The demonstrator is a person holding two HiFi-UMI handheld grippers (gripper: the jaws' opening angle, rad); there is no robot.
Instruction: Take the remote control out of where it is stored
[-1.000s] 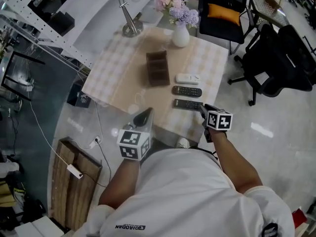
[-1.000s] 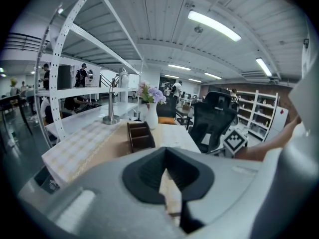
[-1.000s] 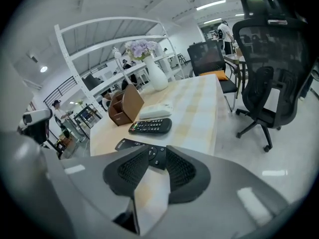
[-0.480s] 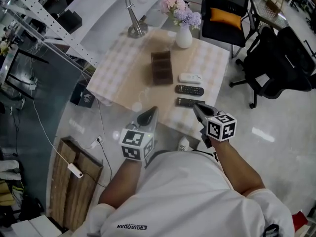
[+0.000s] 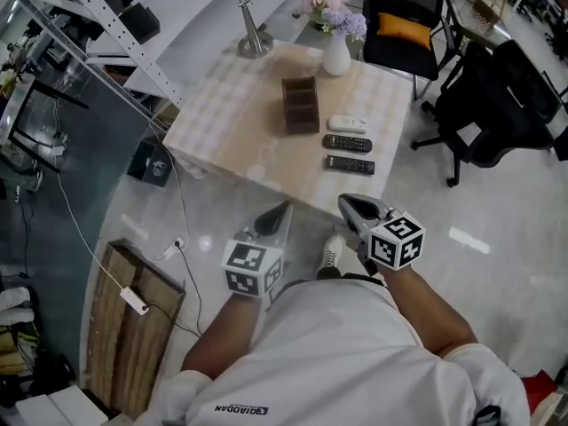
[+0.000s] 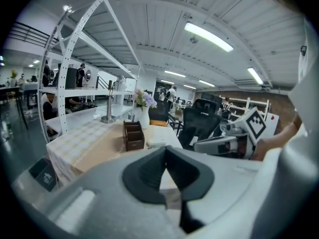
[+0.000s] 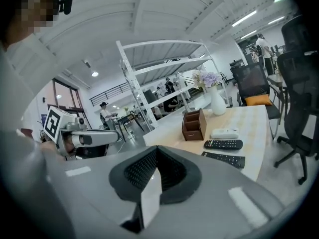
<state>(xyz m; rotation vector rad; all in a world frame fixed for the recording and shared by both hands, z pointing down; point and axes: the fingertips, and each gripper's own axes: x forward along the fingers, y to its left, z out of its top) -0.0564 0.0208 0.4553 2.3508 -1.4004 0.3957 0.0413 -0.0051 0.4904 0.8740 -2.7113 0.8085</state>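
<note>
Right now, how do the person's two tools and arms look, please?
The left tool and the right tool are grey and wedge-shaped, with dark ribbed pads. Each carries a white cube with black square markers. The person wears a white shirt with short sleeves.

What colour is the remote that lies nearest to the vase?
White. The remote shows best in the right gripper view.

white remote (image 5: pixel 347 123) 1 | black remotes (image 5: pixel 347 143) (image 5: pixel 350 164) 2 | holder (image 5: pixel 300 106) 1 | vase (image 5: pixel 336 60) 1 | lamp (image 5: pixel 255 41) 1
</note>
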